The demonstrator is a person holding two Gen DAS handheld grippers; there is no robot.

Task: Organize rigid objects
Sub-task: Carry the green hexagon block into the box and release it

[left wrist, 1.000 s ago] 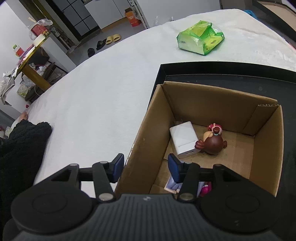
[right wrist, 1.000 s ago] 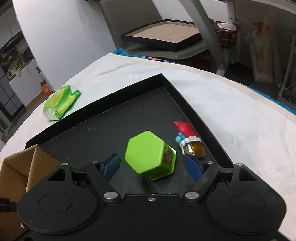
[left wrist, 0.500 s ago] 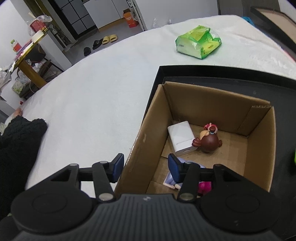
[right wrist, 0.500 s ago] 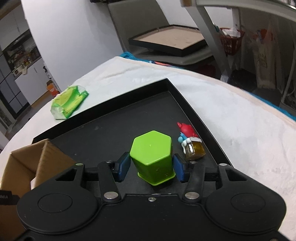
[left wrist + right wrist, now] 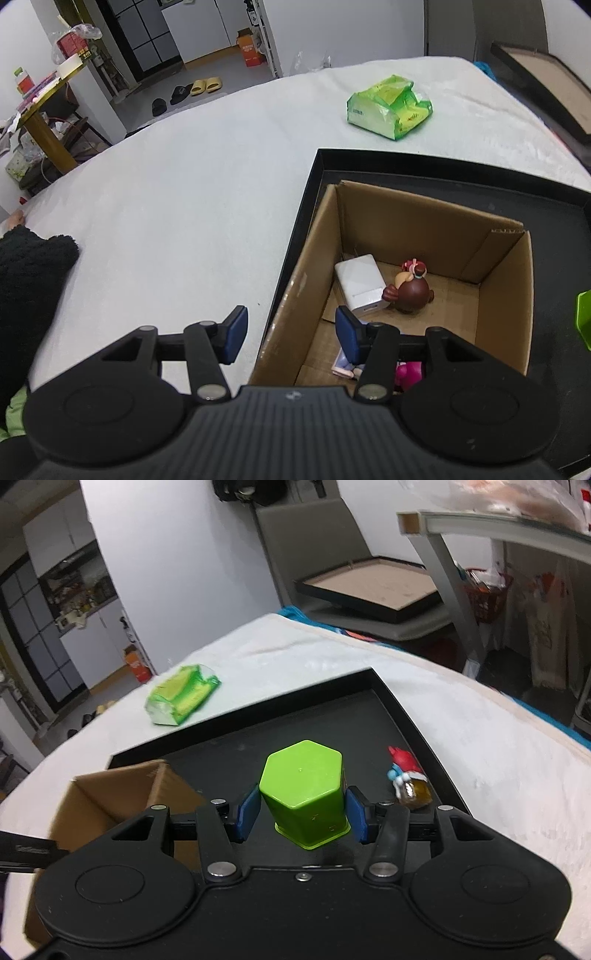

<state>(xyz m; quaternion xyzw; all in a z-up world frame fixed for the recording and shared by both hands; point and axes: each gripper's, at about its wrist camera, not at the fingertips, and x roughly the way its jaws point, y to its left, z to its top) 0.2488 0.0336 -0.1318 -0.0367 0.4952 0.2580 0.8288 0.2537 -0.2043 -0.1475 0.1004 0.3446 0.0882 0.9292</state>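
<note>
Fingers of the right gripper, just closed, pinching a green hexagonal container above the black tray, near a small red-capped figurine. Left gripper spread and empty, straddling the near wall of the cardboard box on the tray, white block and brown figurine inside.
</note>
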